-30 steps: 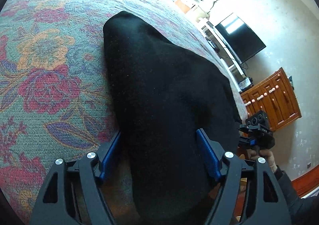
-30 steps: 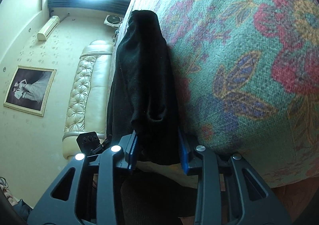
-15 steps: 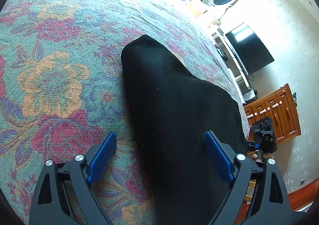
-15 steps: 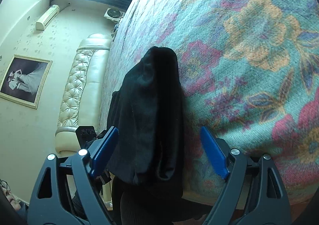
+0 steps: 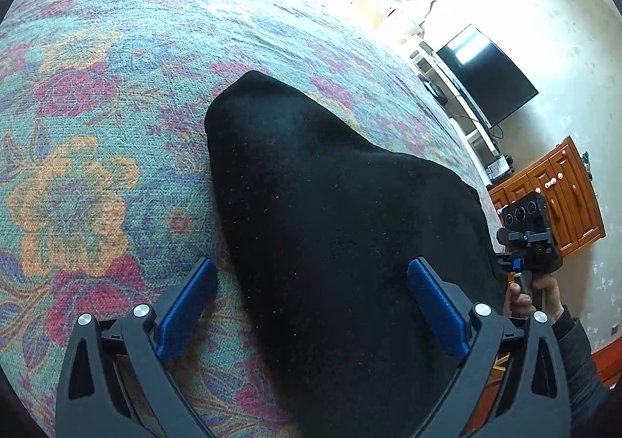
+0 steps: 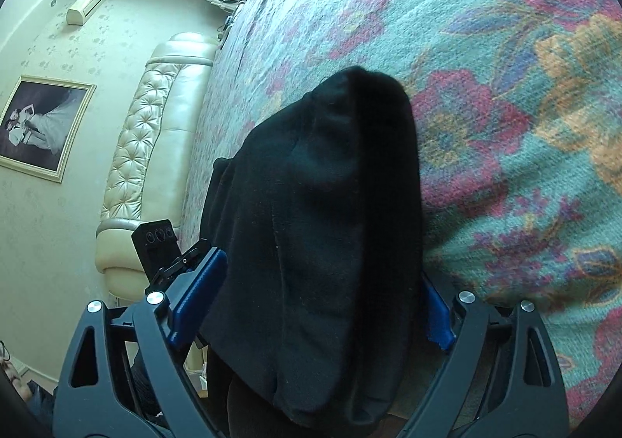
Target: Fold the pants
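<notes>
Pants (image 5: 334,228), black and already doubled into a thick strip, lie on the floral bedspread (image 5: 97,127), filling the centre and lower half of both wrist views. Their long axis runs from the bottom of each frame up toward a rounded end at mid-frame, so the strip points straight ahead along both sets of fingers. The left gripper (image 5: 311,309) is spread wide, its blue pads either side of the cloth and gripping nothing. The right gripper (image 6: 311,306) is equally wide, straddling the near end without pinching it. Both stand about equally close, at the near end of the strip; the next fold probably means closing on this end and carrying it forward toward the rounded end.
</notes>
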The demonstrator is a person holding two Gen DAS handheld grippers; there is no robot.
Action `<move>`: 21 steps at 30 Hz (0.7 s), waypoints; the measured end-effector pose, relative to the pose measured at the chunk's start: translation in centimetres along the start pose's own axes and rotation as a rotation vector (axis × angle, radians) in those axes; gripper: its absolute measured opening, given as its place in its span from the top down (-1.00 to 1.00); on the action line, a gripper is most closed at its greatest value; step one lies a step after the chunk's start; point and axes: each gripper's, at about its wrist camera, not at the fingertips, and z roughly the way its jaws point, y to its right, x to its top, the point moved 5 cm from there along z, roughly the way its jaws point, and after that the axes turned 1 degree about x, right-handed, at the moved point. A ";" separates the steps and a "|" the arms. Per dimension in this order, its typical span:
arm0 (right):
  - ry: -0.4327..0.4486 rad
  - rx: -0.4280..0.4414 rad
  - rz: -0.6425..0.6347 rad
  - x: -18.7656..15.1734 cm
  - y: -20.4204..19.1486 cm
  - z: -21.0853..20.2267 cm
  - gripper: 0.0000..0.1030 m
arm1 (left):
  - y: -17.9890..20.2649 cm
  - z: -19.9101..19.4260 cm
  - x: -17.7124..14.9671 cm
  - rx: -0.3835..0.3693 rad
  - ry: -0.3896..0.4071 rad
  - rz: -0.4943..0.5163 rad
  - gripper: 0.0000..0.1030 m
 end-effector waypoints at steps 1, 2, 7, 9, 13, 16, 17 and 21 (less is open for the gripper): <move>-0.008 -0.010 -0.006 0.0 -0.1 0.3 -0.73 | -0.2 -0.2 -0.3 -0.010 -0.005 -0.002 -0.90; -0.013 -0.017 -0.014 0.0 -0.2 0.6 -0.73 | -0.3 -0.1 -0.2 -0.021 -0.009 -0.004 -0.90; -0.010 -0.020 -0.006 -0.3 0.3 0.3 -0.36 | -0.3 0.2 -0.1 -0.048 -0.029 0.000 -0.90; -0.005 -0.036 0.013 -0.4 0.9 0.1 -0.09 | -0.2 0.3 0.0 -0.052 -0.030 0.001 -0.90; 0.005 -0.012 0.023 -0.6 1.3 0.0 0.01 | -0.3 0.1 -0.1 -0.063 -0.046 0.001 -0.90; 0.011 -0.011 0.020 -0.7 1.0 0.3 0.03 | -0.5 -0.3 0.2 -0.136 -0.034 -0.016 -0.88; 0.012 -0.009 0.018 -0.7 0.9 0.3 0.04 | -0.6 -0.3 0.2 -0.140 -0.032 -0.024 -0.80; 0.023 0.003 0.015 -1.0 0.9 0.7 0.15 | -2.0 -0.1 0.3 -0.162 -0.060 -0.082 0.20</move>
